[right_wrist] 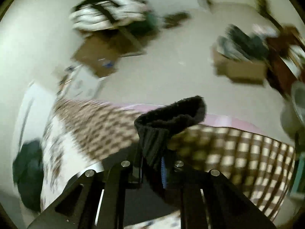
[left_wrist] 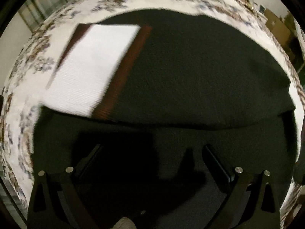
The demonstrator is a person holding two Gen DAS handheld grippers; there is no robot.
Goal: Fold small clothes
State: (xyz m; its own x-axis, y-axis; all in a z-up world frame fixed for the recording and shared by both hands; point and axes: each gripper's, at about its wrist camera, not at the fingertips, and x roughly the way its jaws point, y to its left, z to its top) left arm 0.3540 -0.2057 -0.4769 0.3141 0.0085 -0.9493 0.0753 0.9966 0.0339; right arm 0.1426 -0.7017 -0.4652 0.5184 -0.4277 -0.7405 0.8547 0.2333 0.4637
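Note:
A dark knit garment (left_wrist: 190, 80) with a white panel (left_wrist: 89, 68) and a rust-red stripe (left_wrist: 125, 70) lies spread on a floral sheet (left_wrist: 28, 76) in the left wrist view. My left gripper (left_wrist: 152, 152) hovers over its near edge, fingers wide apart and empty. In the right wrist view my right gripper (right_wrist: 152, 164) is shut on a ribbed black edge of the dark garment (right_wrist: 162, 126), lifted above the bed. The view is motion-blurred.
A brown checkered blanket (right_wrist: 238, 152) covers the bed edge in the right wrist view. On the floor beyond are cardboard boxes (right_wrist: 99, 57), a box of clothes (right_wrist: 242, 57) and a striped bag (right_wrist: 106, 13). A dark cloth (right_wrist: 28, 171) lies at the left.

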